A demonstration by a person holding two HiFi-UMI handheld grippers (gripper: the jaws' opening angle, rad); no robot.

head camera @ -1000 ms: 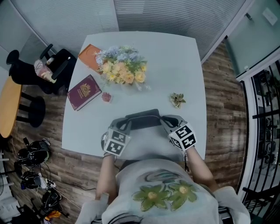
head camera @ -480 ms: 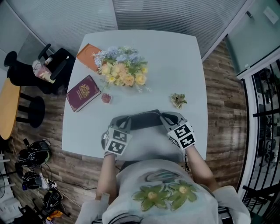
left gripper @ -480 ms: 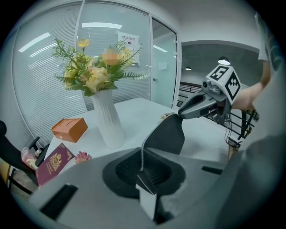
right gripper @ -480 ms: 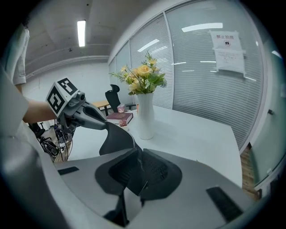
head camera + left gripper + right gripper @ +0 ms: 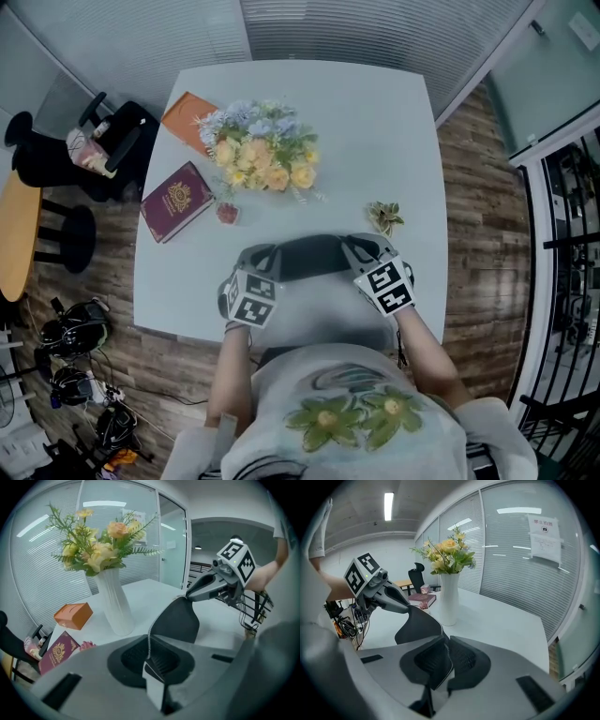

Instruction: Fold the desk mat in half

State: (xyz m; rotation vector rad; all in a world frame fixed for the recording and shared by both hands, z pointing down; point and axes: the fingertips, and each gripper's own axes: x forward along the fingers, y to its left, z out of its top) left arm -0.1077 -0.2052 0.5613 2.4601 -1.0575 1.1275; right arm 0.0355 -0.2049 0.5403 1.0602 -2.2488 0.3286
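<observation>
Desk mat (image 5: pixel 309 255) lies on the near side of the flower vase (image 5: pixel 115 604); its near edge is lifted off the table (image 5: pixel 375 122) and curled towards the vase, so the fold is judged begun but not yet laid flat. One corner is pinched in the closed left gripper (image 5: pixel 150 660), the other in the right gripper (image 5: pixel 443 667). A thin, limp sheet is shown, dark and matte beneath, with a pale stitched-looking edge.

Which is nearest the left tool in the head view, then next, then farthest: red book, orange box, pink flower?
1. Pink flower, just beyond the left tool.
2. Red book, farther to the left.
3. Orange box, at the far left corner.
</observation>
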